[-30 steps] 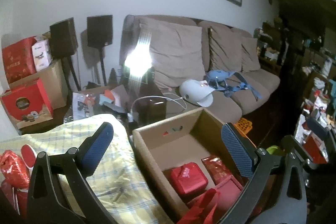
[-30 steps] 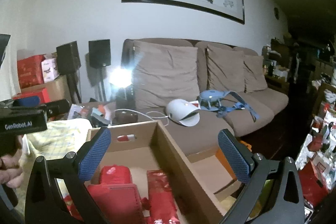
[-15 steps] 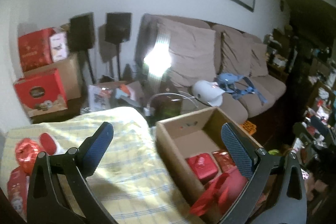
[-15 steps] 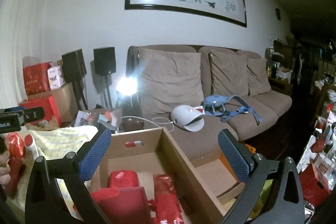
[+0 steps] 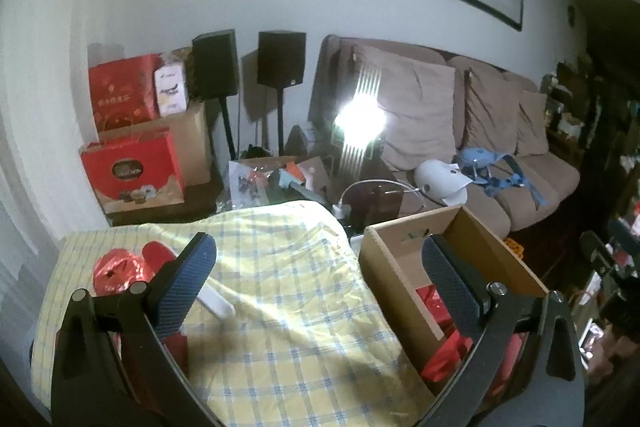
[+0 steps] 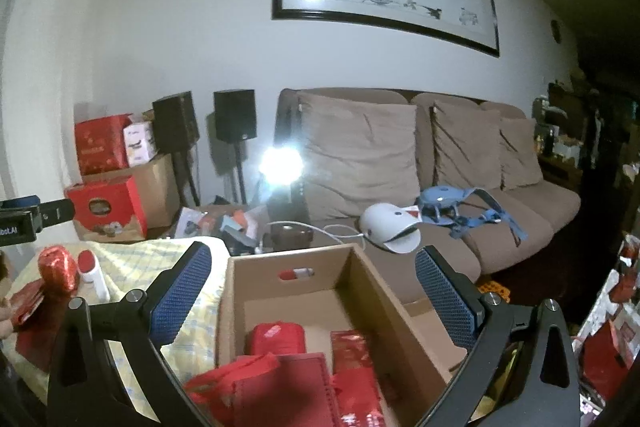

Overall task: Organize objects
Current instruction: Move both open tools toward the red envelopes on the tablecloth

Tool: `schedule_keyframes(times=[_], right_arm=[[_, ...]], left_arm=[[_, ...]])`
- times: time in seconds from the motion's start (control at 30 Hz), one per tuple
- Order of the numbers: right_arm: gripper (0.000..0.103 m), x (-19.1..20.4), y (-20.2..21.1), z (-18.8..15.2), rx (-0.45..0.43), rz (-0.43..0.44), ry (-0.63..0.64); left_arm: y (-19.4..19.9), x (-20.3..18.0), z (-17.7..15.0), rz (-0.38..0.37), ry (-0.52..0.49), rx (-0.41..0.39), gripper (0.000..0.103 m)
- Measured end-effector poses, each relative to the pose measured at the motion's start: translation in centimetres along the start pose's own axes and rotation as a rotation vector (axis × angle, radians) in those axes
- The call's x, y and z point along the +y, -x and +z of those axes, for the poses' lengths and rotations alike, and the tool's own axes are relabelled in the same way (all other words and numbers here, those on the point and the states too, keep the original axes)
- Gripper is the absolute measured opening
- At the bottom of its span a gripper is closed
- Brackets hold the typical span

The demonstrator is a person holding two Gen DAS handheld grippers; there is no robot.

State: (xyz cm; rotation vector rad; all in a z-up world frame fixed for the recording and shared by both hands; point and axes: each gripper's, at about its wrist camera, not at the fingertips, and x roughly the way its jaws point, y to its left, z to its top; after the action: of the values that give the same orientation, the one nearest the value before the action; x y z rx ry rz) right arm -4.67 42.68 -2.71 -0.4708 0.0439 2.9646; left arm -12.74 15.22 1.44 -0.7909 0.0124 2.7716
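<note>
Left gripper [image 5: 318, 279] has swung left off the box [image 5: 404, 291], now over the cloth [image 5: 280, 307]; fingers apart, empty. Right gripper [image 6: 312, 289] fingers apart over box; red packs [image 6: 276, 337] inside, foil ball [image 5: 112, 271] at 9 o'clock.

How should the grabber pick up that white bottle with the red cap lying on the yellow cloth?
Grip the white bottle around the middle of its body, coming down from above with the fingers across its width. It lies on its side on the checked cloth, so its long round sides are free, though the red foil ball sits close beside the cap.
</note>
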Motion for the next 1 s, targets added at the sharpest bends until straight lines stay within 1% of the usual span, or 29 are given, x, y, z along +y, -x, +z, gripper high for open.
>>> schedule_keyframes(times=[0.2,0.3,0.37,0.57,0.6,0.67,0.73,0.8,0.87,1.0], right_arm=[[0.102,1.4,0.4,0.2,-0.008,0.042,0.011],[0.102,1.8,0.5,0.1,-0.009,0.057,0.017],[0.102,2.1,0.3,-0.1,0.001,0.072,0.023],[0.102,2.7,-0.1,-0.2,0.010,0.087,0.033],[0.102,2.8,-0.1,-0.3,0.012,0.089,0.035],[0.102,2.9,-0.4,-0.4,0.019,0.097,0.036],[0.101,3.0,-0.6,-0.5,0.023,0.100,0.037],[0.101,3.0,-0.5,-0.6,0.023,0.103,0.040],[0.101,3.1,-0.5,-0.7,0.021,0.106,0.043],[0.097,3.3,-0.6,-0.9,0.026,0.113,0.052]], left_arm=[[0.8,2.1,-0.7,0.048,0.004,0.000,0.103],[1.0,3.6,-0.9,0.076,0.023,0.003,0.103],[1.1,4.5,-0.9,0.085,0.035,0.003,0.100],[1.4,5.6,-1.2,0.117,0.039,0.002,0.099],[1.4,5.7,-1.3,0.117,0.039,0.006,0.096],[1.2,6.0,-1.6,0.120,0.041,0.020,0.095],[0.9,6.4,-1.8,0.120,0.046,0.035,0.089],[0.8,6.7,-1.9,0.114,0.056,0.048,0.087],[0.7,6.9,-1.8,0.107,0.064,0.050,0.084],[0.8,7.3,-1.8,0.100,0.072,0.050,0.073]])
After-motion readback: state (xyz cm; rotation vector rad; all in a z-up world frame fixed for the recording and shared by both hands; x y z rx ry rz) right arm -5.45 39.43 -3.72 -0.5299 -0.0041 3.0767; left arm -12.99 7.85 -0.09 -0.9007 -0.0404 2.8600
